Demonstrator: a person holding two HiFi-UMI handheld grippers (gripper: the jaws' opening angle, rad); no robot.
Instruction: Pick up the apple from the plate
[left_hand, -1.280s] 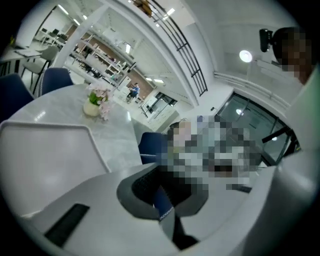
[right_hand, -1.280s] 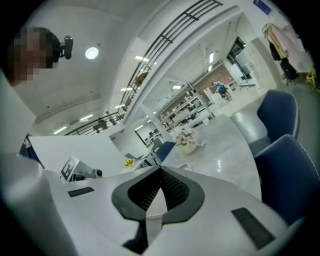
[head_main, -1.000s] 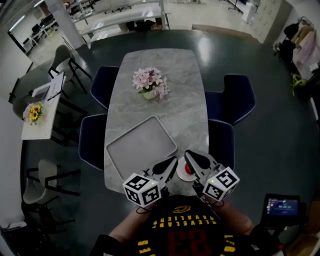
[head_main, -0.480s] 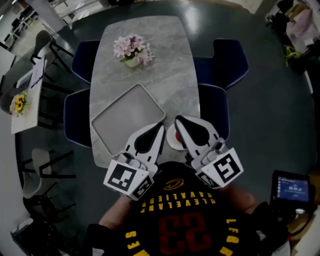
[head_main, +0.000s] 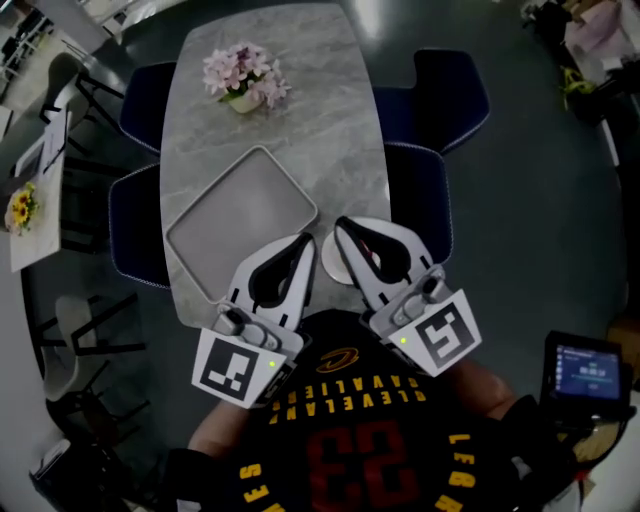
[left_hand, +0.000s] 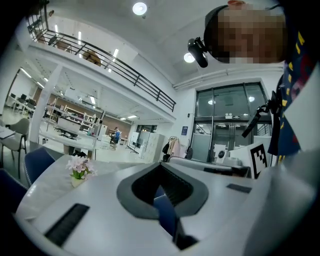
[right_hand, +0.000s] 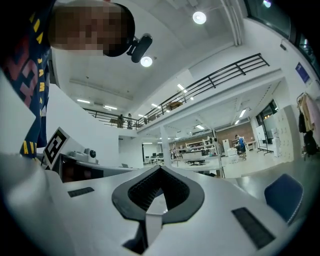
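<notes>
Over the last second both claws have been brought in above the plate (head_main: 328, 264) at the near edge of the table (head_main: 290, 130). The left claw (head_main: 307, 241) and right claw (head_main: 341, 226) are clenched, empty. The apple (head_main: 373, 256) lies on the plate, largely covered by the right claw, so it is judged that grasping has not begun.

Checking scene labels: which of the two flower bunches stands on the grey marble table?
The pink flower bunch, at the far end of the grey marble table. The yellow flower bunch sits on a separate white side table.
</notes>
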